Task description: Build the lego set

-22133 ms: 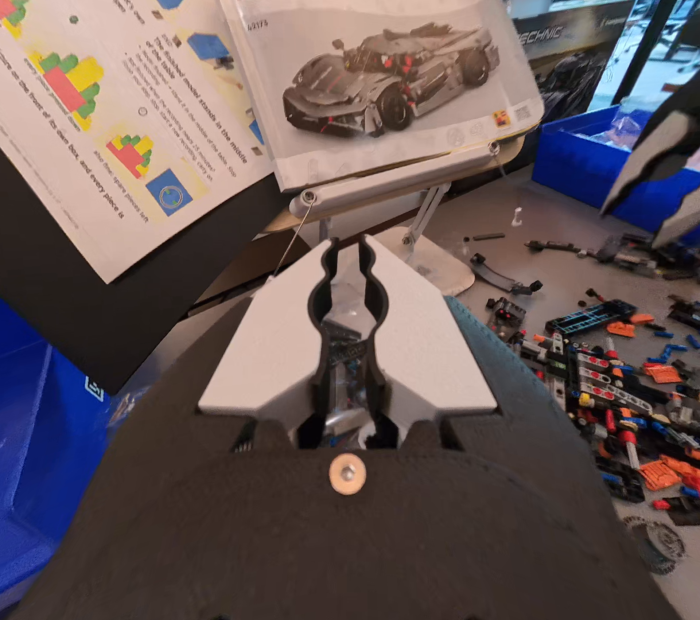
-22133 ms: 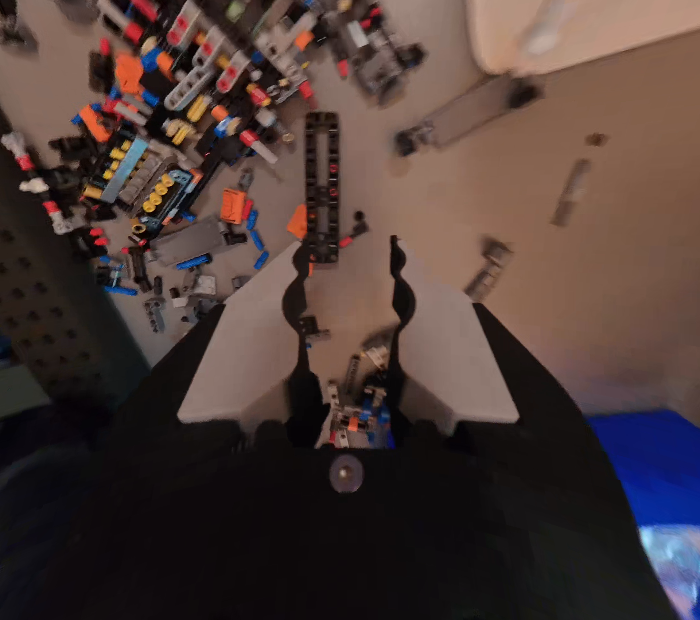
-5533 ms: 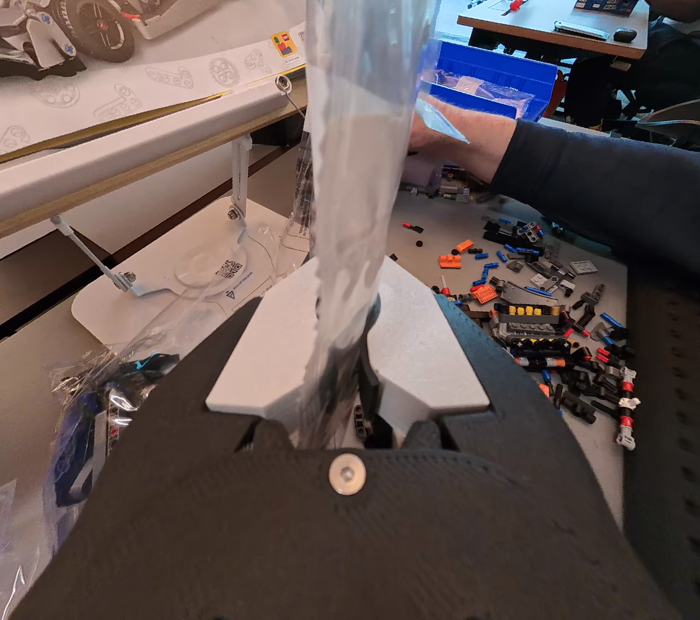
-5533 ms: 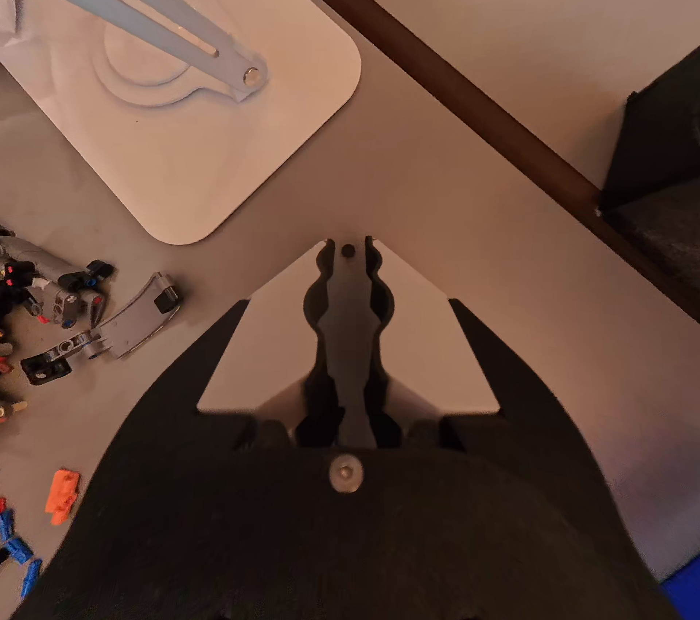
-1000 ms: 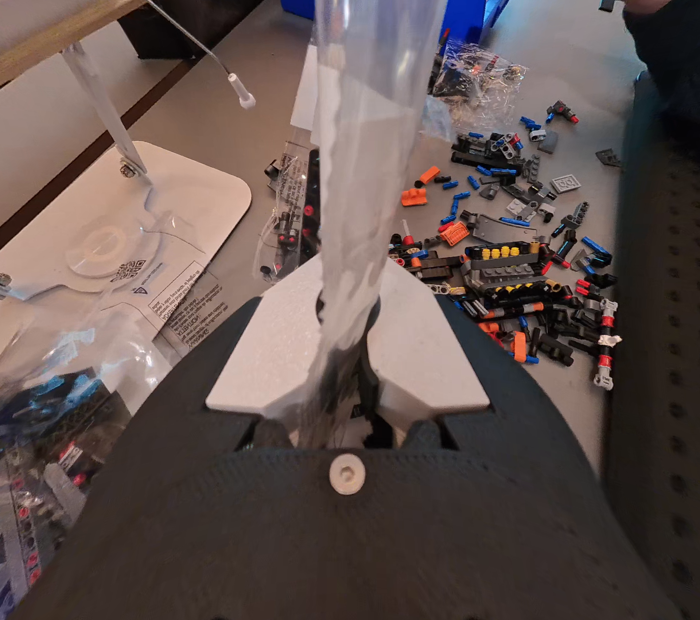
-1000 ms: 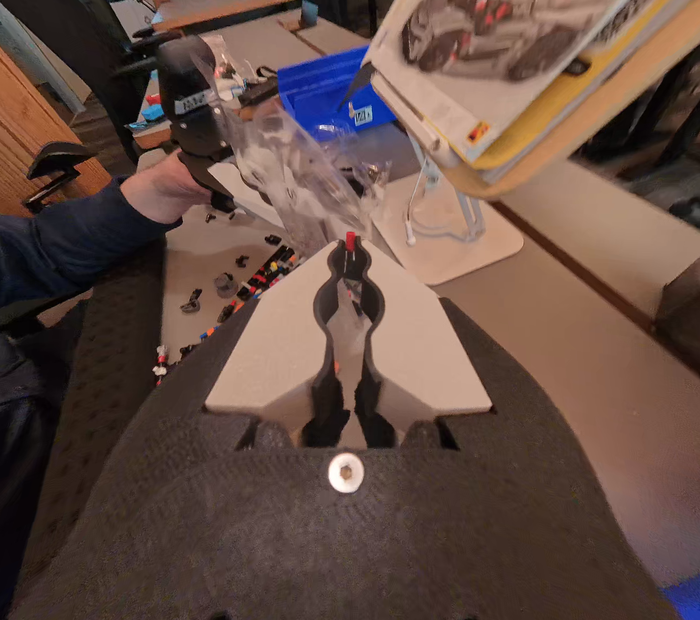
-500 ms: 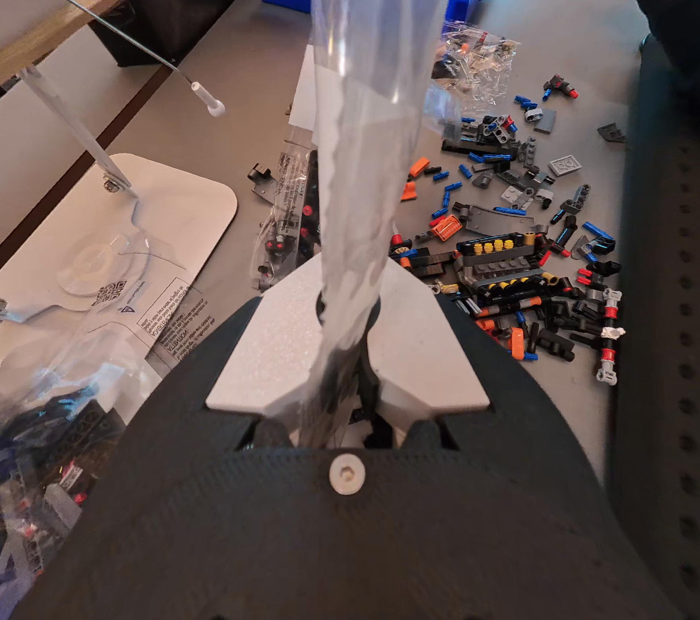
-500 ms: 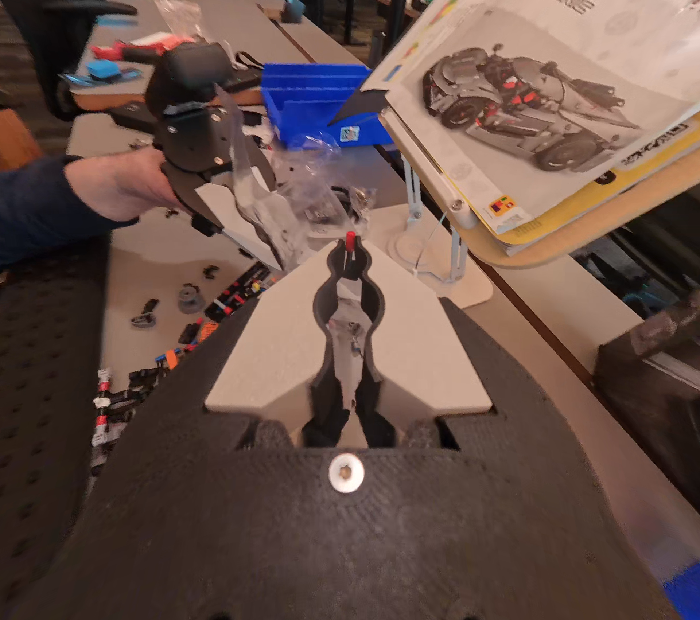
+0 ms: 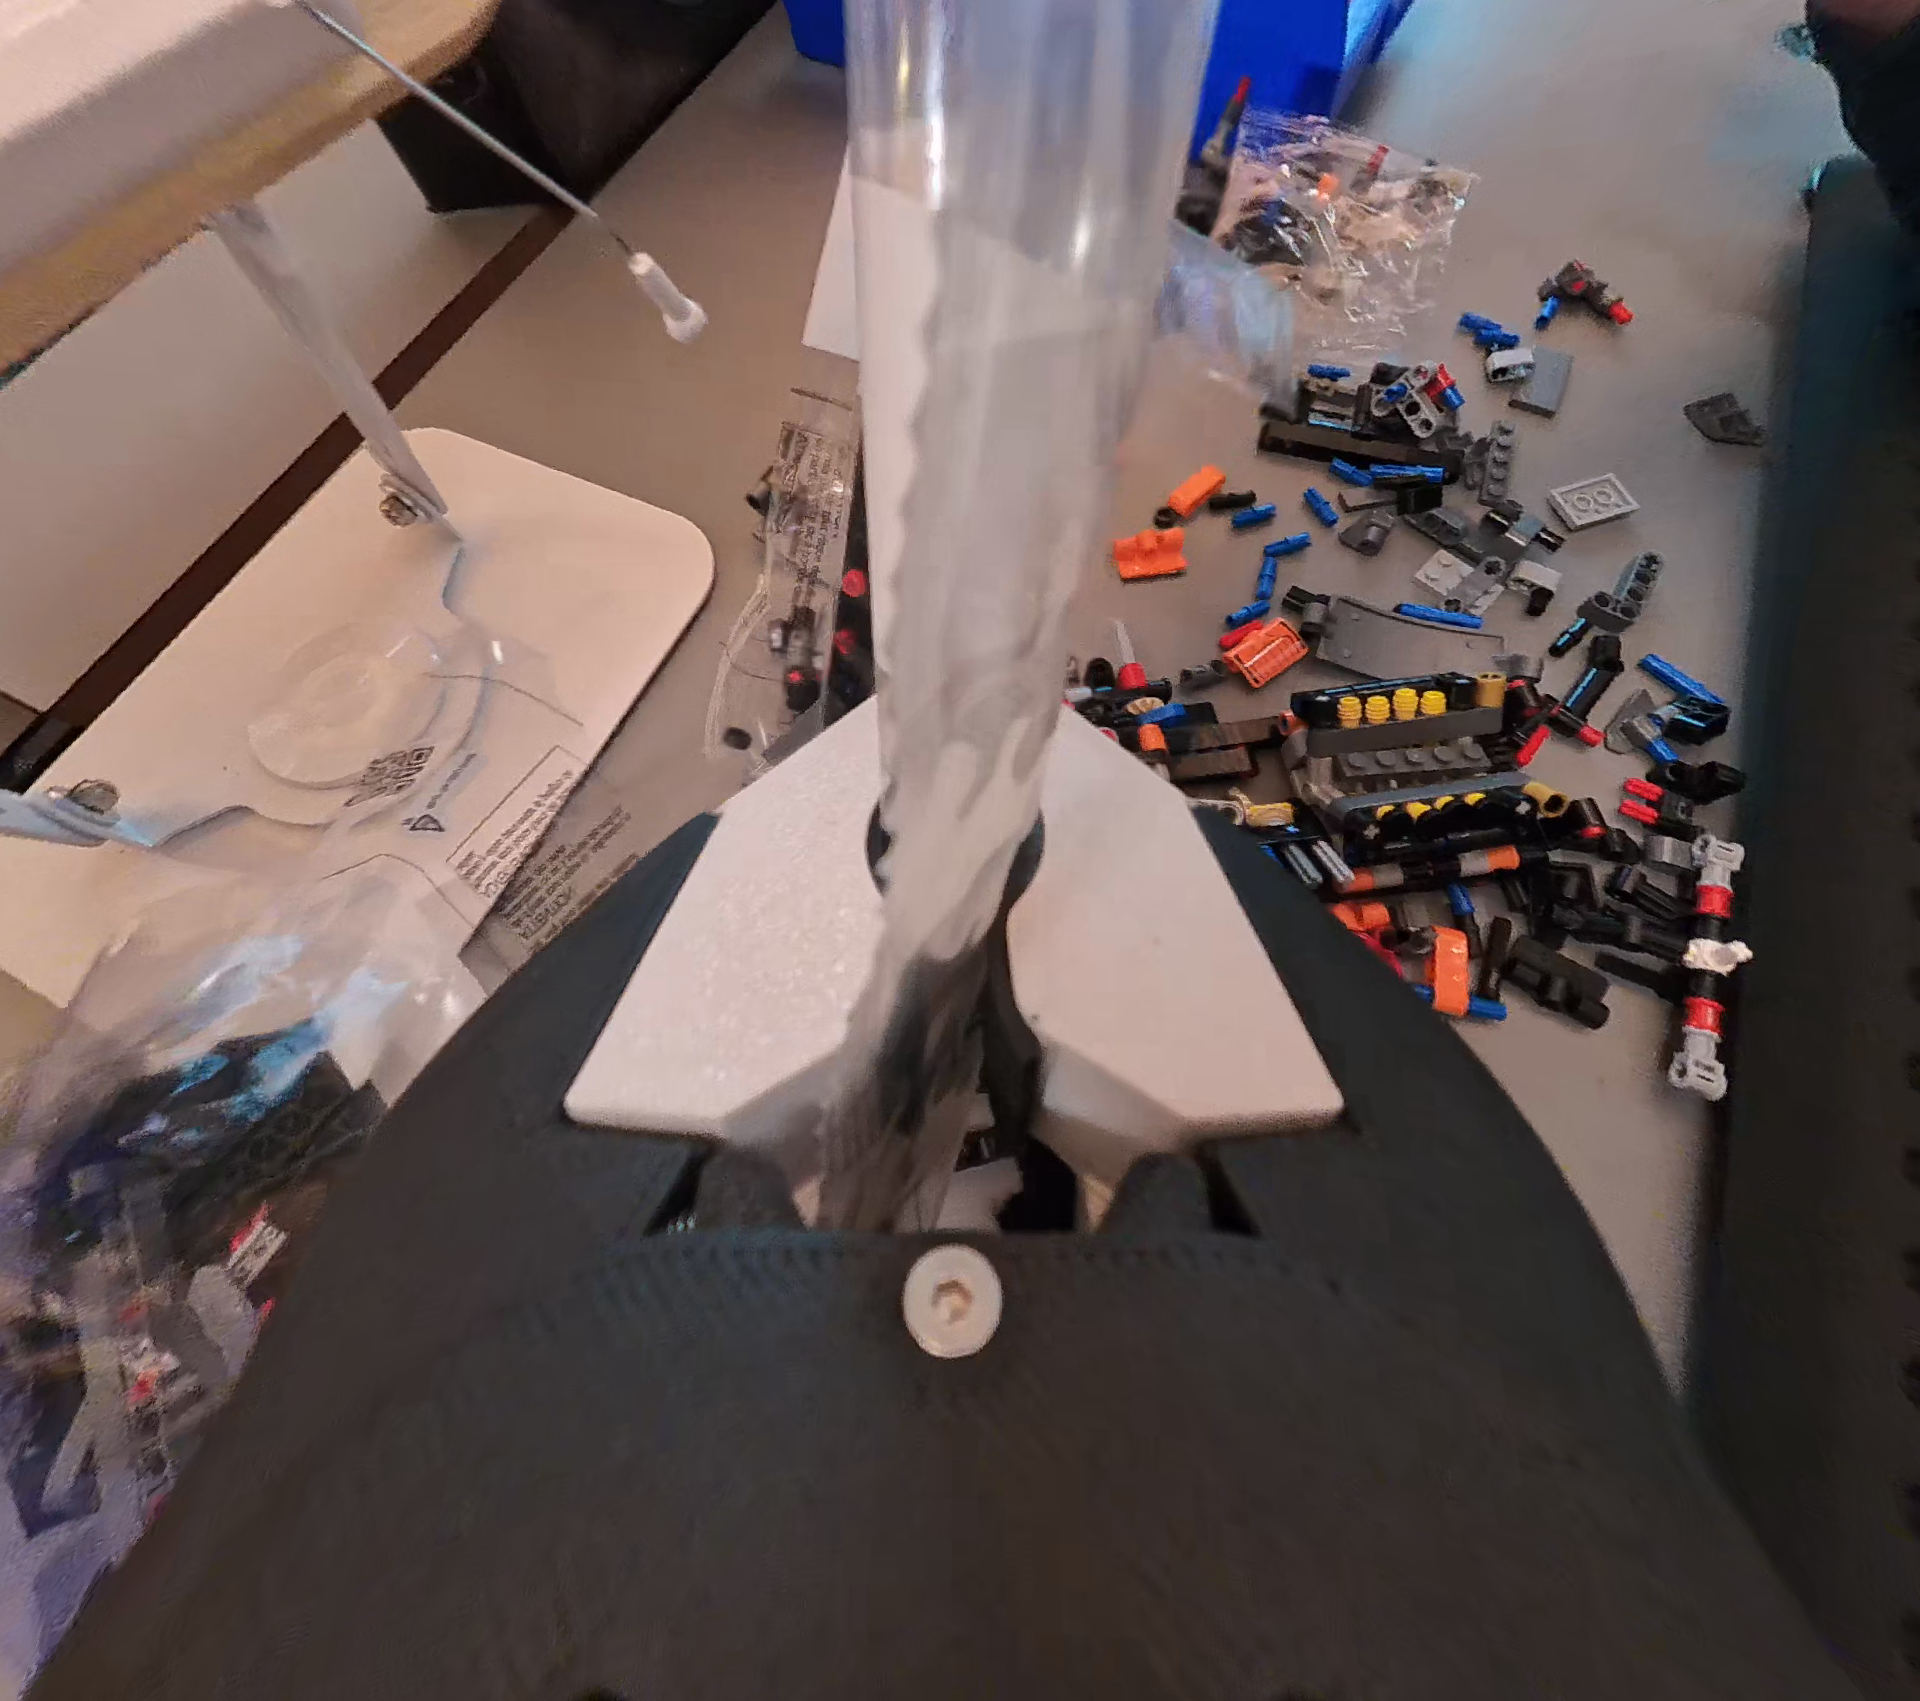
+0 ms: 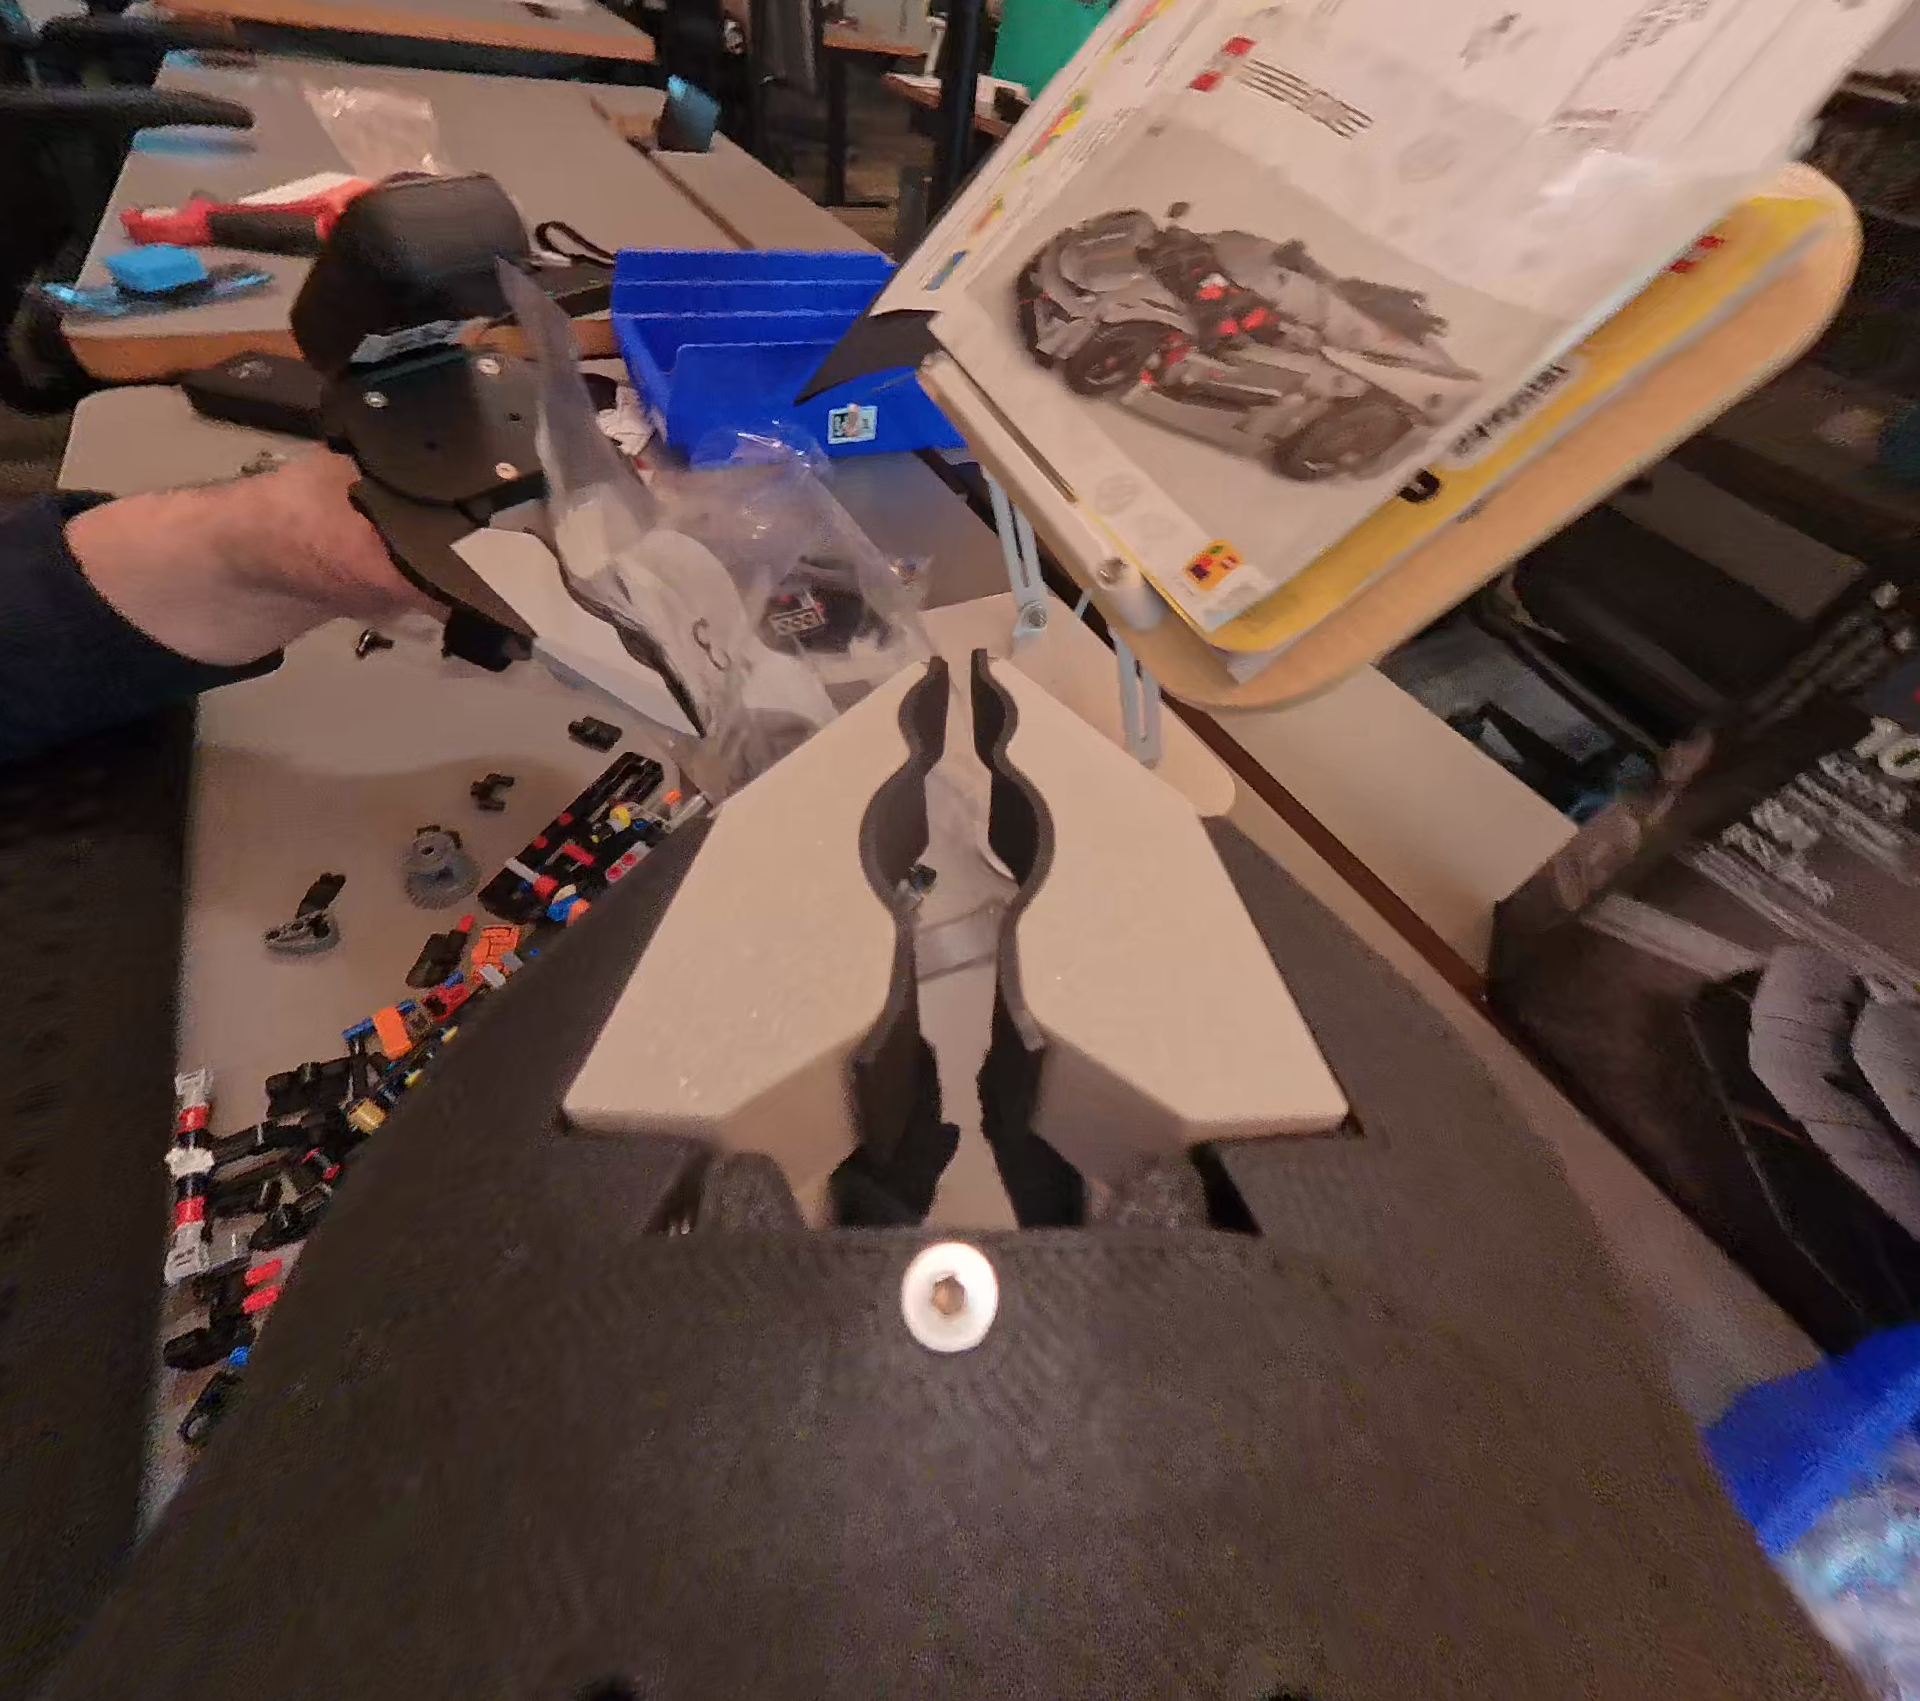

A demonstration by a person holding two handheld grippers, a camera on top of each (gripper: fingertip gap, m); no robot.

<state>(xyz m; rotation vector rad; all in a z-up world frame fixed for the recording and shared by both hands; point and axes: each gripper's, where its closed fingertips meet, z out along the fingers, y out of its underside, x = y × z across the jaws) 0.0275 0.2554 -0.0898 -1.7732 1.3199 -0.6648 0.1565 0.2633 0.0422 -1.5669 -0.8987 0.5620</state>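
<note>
My left gripper (image 9: 956, 820) is shut on a clear plastic parts bag (image 9: 997, 301). Its flap rises straight up in front of the camera, and its filled part hangs at the lower left (image 9: 156, 1184). In the right wrist view the left gripper (image 10: 675, 706) is held by a hand at the left, with the bag (image 10: 790, 550) drooping from it toward my right gripper (image 10: 958, 664). The right gripper's jaws are almost together, with a bit of clear plastic film (image 10: 956, 882) showing between them. Loose Lego pieces (image 9: 1403, 747) lie scattered on the grey table.
The instruction booklet (image 10: 1299, 321) rests on a tilted stand with a white base (image 9: 416, 612). A blue bin (image 10: 748, 342) stands behind. A small bag of parts (image 9: 1340, 217) and another (image 9: 800, 571) lie on the table. A dark mat (image 9: 1829, 716) borders the pieces, and a black box (image 10: 1766, 924) sits at the right. Spacing between my two grippers at the tips: around 20 cm.
The right gripper's jaws have closed further, and the red piece seen at their tips no longer shows. The left gripper still holds the bag and now sits closer to the right gripper.
</note>
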